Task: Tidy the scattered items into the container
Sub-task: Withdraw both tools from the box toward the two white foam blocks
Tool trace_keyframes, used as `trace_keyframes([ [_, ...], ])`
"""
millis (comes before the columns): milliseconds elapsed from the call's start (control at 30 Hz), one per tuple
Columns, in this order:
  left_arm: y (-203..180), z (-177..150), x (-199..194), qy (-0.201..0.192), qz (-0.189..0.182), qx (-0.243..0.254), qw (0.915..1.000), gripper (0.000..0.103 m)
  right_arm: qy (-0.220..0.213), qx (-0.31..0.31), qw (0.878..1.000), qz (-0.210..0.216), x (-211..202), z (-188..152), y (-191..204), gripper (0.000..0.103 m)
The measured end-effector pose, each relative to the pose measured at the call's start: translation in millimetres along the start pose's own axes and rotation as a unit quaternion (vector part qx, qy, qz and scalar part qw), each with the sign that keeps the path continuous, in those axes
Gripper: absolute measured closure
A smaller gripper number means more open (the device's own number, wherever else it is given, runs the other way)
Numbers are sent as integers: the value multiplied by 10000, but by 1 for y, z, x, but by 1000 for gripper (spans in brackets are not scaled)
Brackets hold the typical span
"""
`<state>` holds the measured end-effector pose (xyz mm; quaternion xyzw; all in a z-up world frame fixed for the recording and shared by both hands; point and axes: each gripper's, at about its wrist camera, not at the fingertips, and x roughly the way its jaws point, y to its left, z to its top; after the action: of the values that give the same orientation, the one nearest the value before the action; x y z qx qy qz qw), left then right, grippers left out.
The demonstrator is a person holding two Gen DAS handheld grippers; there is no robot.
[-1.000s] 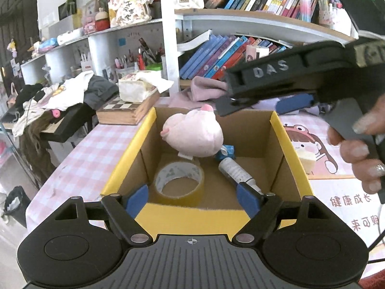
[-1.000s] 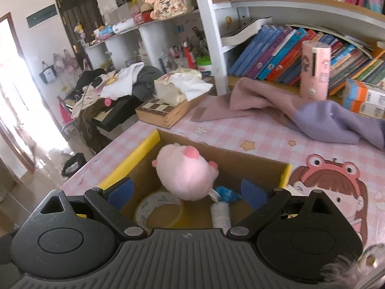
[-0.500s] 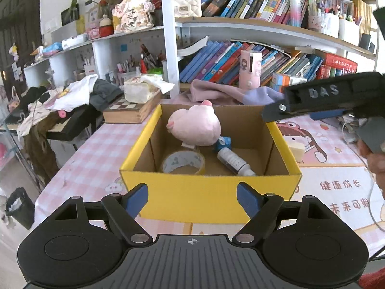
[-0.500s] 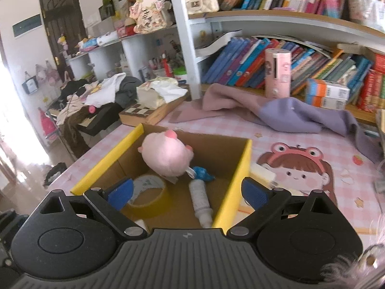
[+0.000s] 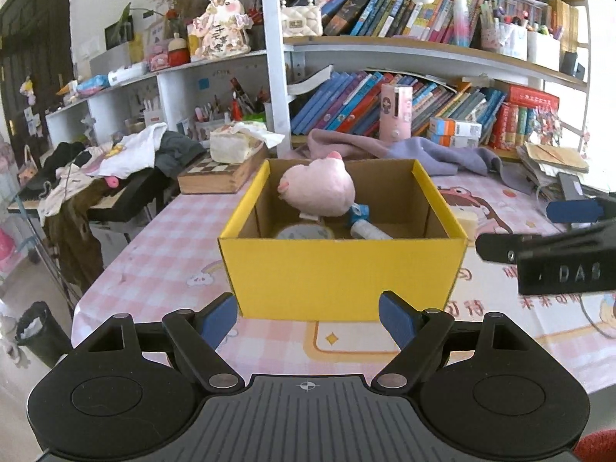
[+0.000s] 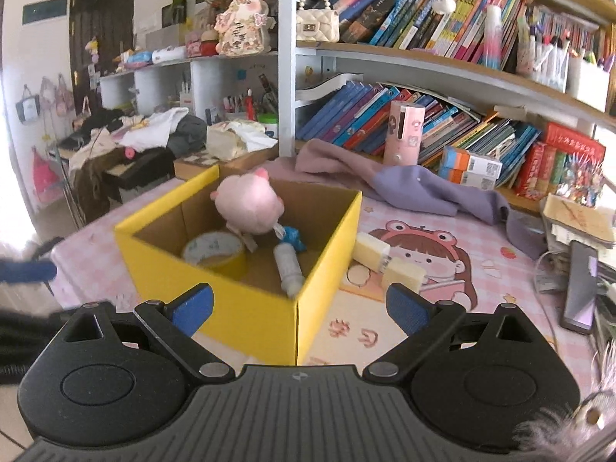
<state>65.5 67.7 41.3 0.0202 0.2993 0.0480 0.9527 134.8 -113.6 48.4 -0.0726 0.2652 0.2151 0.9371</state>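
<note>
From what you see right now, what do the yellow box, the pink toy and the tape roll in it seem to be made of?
Yellow box: likely corrugated cardboard, matte yellow outside, raw brown inside. Pink toy: seems soft plush, with a fuzzy, rounded surface. Tape roll: probably glossy yellowish plastic tape; its pale inner ring looks like a printed core.

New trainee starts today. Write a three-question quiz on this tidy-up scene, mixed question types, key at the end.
1. True or false: the pink plush lies inside the yellow box.
2. Which lies outside the box? A tape roll B white bottle C cream blocks
3. Fill in: both the left gripper and right gripper hold ____.

Key: 1 true; 2 C; 3 nothing
</note>
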Motion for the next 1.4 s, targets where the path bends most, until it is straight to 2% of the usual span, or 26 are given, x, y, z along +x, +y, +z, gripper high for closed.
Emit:
trace_keyframes([
  [100, -1, -7, -7, 6, -18, 119, 9999, 20, 81, 27, 10000, -45, -8, -14, 6, 6],
  [233, -2, -17, -14, 82, -23, 232, 9997, 14, 209, 65, 9997, -50, -17, -29, 16, 6],
  [533, -5, -39, -21, 439, -80, 444, 9980, 12, 369, -145, 9991, -157, -28, -50, 34, 6],
  [800, -6, -47, -22, 586, -178, 394, 9973, 12, 527, -93, 9983, -214, -36, -61, 36, 6],
  [1067, -3, -52, -15, 898, -165, 158, 9957, 11, 885, 36, 9956, -303, -34, -69, 31, 6],
  [1400, -13, -53, -9, 988, -323, 305, 9941, 11, 1066, 27, 9935, -401, -34, -78, 28, 6],
])
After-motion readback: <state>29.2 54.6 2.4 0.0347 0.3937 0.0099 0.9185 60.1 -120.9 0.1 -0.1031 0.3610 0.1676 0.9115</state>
